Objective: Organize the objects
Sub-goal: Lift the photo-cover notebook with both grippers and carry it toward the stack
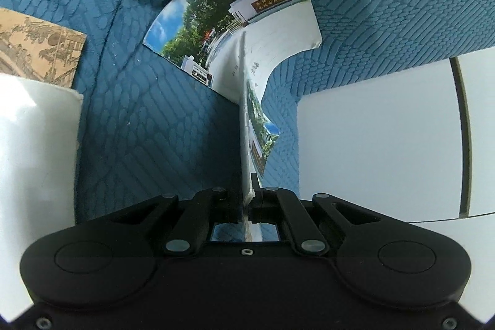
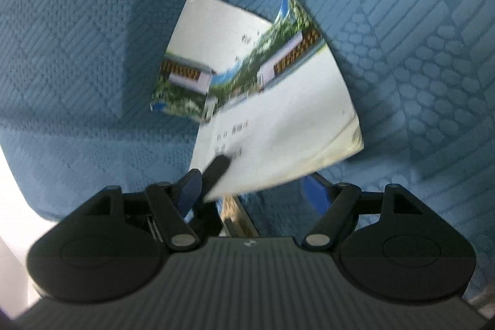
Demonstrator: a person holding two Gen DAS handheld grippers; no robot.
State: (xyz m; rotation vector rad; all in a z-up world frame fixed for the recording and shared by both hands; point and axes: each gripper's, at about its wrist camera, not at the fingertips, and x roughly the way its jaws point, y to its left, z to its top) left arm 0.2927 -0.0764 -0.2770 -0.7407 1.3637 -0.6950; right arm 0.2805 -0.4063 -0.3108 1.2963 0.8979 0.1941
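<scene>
Left tool [image 1: 246,200] clamped tight, angled down; right tool [image 2: 263,187] spread wide

We carry two matte black grippers: the left gripper [image 1: 247,194] shows silver pivot pins, the right gripper [image 2: 256,184] blue pads and a ribbed grey top.

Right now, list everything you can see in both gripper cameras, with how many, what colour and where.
booklet: one, white with a glossy photo of trees and a building, standing on edge over the blue cloth, one corner clamped in the left gripper
textured cloth: one, blue, covering the whole surface behind and under the booklet
printed card: one, tan with dark line drawing, at the left edge of the left wrist view, partly hidden
white panels: two seen, white, at the left and right sides of the left wrist view; what they are I cannot tell
left gripper: one, black, shut on the booklet
right gripper: one, black with blue pads, open, booklet's lower edge between its fingers
</scene>
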